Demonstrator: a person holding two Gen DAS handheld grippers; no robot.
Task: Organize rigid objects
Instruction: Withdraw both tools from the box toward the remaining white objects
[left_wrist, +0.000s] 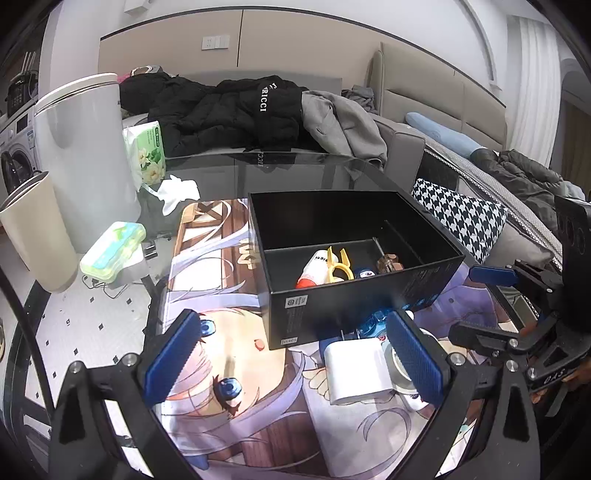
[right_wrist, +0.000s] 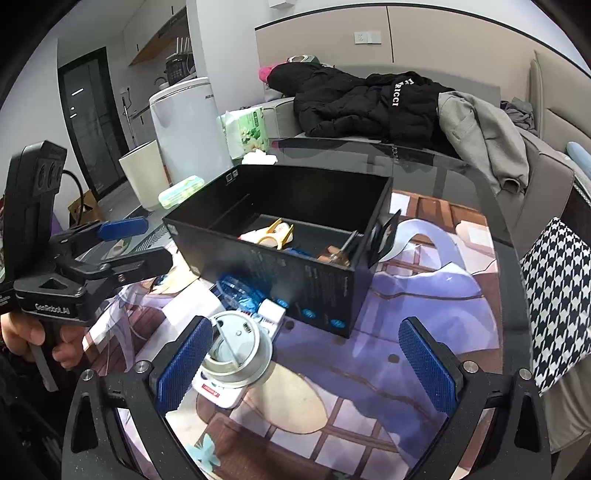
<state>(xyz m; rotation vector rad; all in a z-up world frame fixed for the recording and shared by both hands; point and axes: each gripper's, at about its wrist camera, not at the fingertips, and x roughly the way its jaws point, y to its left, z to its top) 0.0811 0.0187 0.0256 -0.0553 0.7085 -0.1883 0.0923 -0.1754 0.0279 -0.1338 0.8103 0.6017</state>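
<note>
A black divided box (left_wrist: 332, 306) stands on the anime-print mat (left_wrist: 236, 417). One compartment holds a white-and-red tube (left_wrist: 314, 271), a yellow clip (left_wrist: 340, 264) and a small brown bottle (left_wrist: 388, 263). Just in front of the box lie a white block (left_wrist: 356, 371), a round metal piece (right_wrist: 236, 350) resting on a white block (right_wrist: 221, 391), and a blue plastic item (right_wrist: 240, 291). My left gripper (left_wrist: 295, 358) is open and low over the mat, its right pad beside the white block. My right gripper (right_wrist: 306, 365) is open, its left pad against the metal piece.
A white bin (left_wrist: 85, 155) and a beige bin (left_wrist: 33, 236) stand left of the glass table. A green case (left_wrist: 114, 251) and a tissue pack (left_wrist: 146, 151) lie near them. Coats (left_wrist: 236, 110) cover the sofa behind. A houndstooth cushion (right_wrist: 557, 299) lies at the right.
</note>
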